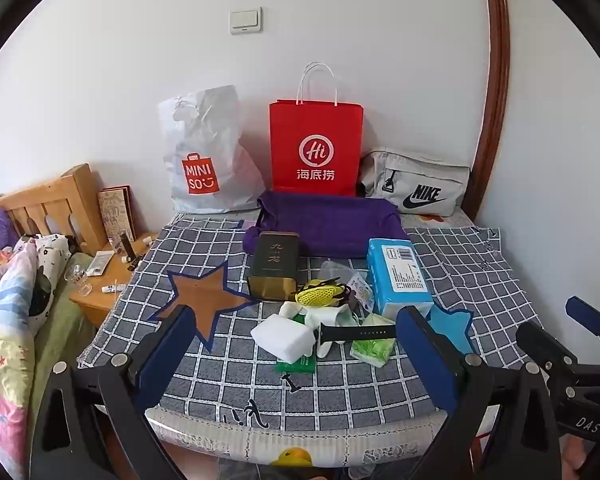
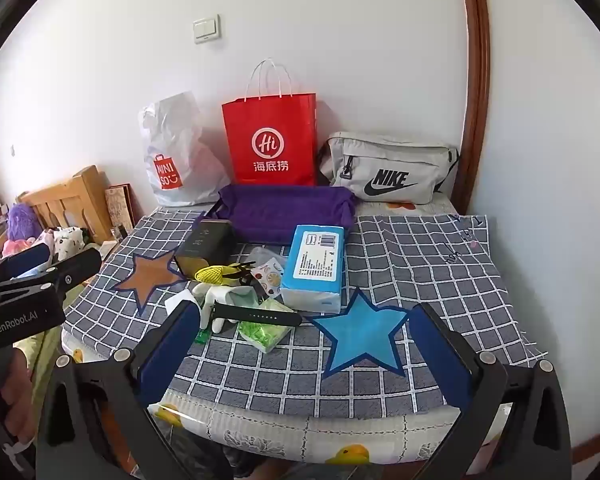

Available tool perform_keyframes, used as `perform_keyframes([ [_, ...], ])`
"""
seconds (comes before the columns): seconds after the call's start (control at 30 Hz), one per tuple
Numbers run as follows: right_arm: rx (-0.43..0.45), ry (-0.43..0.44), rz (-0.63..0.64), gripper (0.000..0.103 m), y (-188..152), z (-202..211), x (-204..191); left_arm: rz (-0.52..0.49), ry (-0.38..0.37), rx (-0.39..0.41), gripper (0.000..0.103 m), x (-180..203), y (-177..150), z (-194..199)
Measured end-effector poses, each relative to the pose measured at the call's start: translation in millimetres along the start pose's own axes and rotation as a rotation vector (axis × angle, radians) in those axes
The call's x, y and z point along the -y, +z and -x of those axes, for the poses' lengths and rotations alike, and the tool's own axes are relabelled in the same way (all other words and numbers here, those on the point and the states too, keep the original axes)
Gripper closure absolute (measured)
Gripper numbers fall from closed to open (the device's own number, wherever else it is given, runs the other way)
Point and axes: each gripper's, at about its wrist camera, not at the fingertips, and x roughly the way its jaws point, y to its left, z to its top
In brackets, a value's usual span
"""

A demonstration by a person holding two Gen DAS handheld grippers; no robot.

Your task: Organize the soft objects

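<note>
My left gripper (image 1: 296, 344) and right gripper (image 2: 304, 340) both spread wide, holding nothing; white sponge (image 1: 282, 336) just ahead between left fingers, blue tissue pack (image 2: 314, 266) beyond right

A plain white wall (image 1: 340, 20) carries a light switch (image 1: 245, 20). A dark wooden door frame (image 1: 496, 80) curves up at the right. At the left stand a light wooden headboard (image 1: 56, 200) and a low wooden nightstand (image 1: 100, 292). Soft daylight fills the room.
</note>
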Motion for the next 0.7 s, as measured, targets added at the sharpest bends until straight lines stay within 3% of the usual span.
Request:
perform_keyframes([
  [0.13,-0.003,0.008,-0.018,0.000,1,2,3,-0.028,0.007,0.001,0.002,13,-2,-1],
  [0.7,0.005,0.010,-0.030,0.000,3,8,5,0.008,-0.017,0.002,0.002,-3,1,1],
])
